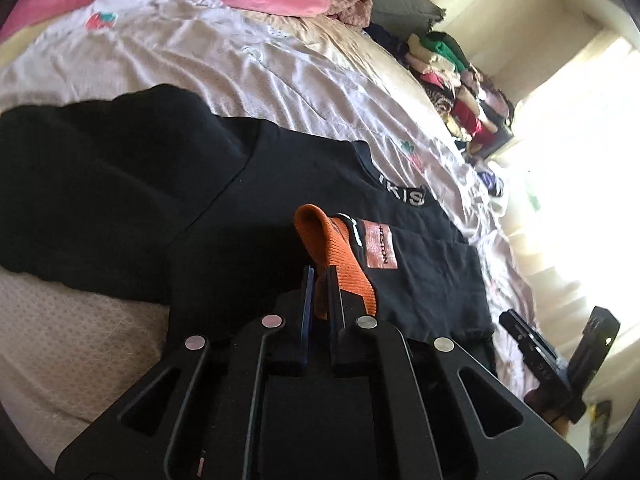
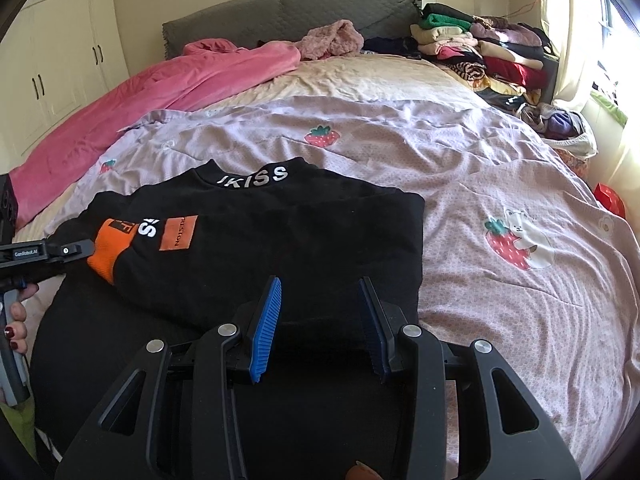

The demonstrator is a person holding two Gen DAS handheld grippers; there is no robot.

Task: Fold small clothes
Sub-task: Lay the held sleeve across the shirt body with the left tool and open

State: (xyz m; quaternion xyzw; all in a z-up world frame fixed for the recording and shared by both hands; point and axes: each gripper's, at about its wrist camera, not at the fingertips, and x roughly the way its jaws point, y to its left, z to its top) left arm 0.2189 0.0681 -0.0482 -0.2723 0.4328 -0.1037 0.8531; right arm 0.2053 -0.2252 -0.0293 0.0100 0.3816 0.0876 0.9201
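— Grippers first, since they sit closest. What is the left gripper doing?

— Its jaws are pressed together on the orange ribbed cuff of the black sweatshirt. The cuff stands up out of the pinch and curls over at the top.

— And the right gripper?

— Its blue ribbed pads stand apart with nothing between them. It hovers over the near edge of the sweatshirt; I cannot tell whether it touches the cloth.

— Where does the sweatshirt lie?

— Flat on the lilac strawberry-print duvet, toward the near left part of the bed. The right side looks folded in, giving a straight edge there. The cuffed sleeve crosses the chest beside an orange patch, and the collar, with white lettering, points away toward the headboard.

— Anyone visible?

— A hand with dark red nails at the left edge of the right wrist view, on the left gripper's handle.

— Further back?

— A pink blanket along the left side, a fluffy pink garment by the grey headboard, and a pile of folded clothes at the far right corner by the bright window. White cupboards stand at the left wall.
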